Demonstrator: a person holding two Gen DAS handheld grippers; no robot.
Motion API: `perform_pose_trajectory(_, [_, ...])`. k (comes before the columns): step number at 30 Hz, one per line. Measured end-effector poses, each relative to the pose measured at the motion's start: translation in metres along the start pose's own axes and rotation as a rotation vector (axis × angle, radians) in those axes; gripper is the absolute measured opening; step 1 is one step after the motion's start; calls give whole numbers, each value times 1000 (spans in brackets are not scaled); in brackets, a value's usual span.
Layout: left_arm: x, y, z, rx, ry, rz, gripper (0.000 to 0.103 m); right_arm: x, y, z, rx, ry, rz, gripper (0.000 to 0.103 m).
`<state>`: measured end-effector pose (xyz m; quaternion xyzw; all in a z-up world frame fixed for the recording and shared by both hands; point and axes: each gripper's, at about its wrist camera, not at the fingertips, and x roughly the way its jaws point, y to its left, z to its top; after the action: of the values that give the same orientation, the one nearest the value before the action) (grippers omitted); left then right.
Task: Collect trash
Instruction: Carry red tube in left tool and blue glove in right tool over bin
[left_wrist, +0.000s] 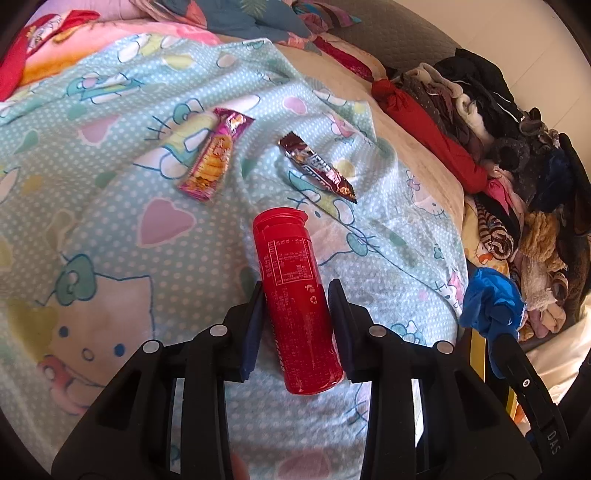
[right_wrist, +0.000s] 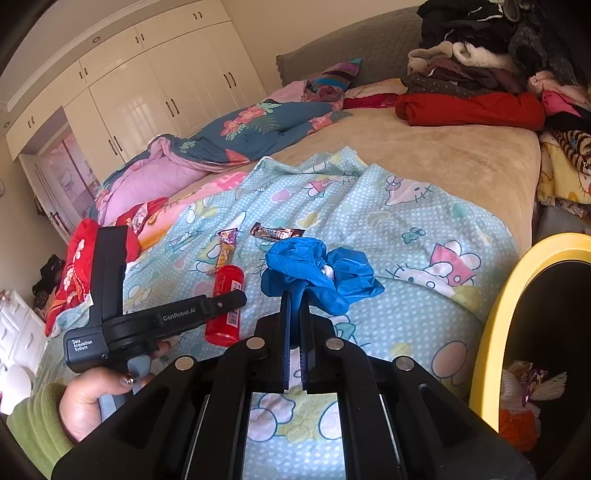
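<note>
Lying between the left gripper's (left_wrist: 297, 291) parted fingers: red tube (left_wrist: 299, 302).

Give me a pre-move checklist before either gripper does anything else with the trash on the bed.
1. Right gripper grips the blue glove: ok, fingers clamped on its bunched end.
2. Left gripper lined up on the red bottle: ok, a finger on each side.
3. Left fingers pressing the bottle: cannot tell; the right one shows a slight gap.
4. Yellow-rimmed bin within reach: ok, beside the bed at right, trash already inside.
5. Remaining trash located: ok, pink wrapper and brown wrapper lie on the blue sheet beyond the bottle.
</note>
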<state>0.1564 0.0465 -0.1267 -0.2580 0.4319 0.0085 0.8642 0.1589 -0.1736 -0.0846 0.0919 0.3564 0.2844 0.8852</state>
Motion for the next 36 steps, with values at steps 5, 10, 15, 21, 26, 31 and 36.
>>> perform_pose_trajectory(5, [-13,-8,2,25,-34,4,26,-9,2,-2,-15,-11,2,4])
perform_pose_trajectory(10, [-24,-22,3,58,-59,-4,26,-22,7,-4,-38,-31,5,4])
perform_pose_trajectory(15, [-35,-36,3,86,-85,-20,26,-37,12,-4,-65,-49,6,4])
perform_pose_trajectory(21, [-45,-49,2,111,-101,-39,26,-51,7,-2,-65,-66,2,4])
perform_pose_trajectory(26, [-49,-62,-2,139,-106,-55,26,-62,2,-1,-58,-82,-7,4])
perform_pose_trajectory(31, [-53,-76,-5,170,-110,-75,26,-74,-6,1,-49,-101,-21,4])
perform_pose_trajectory(36, [-56,-88,-9,201,-111,-97,25,-86,-17,2,-35,-121,-41,4])
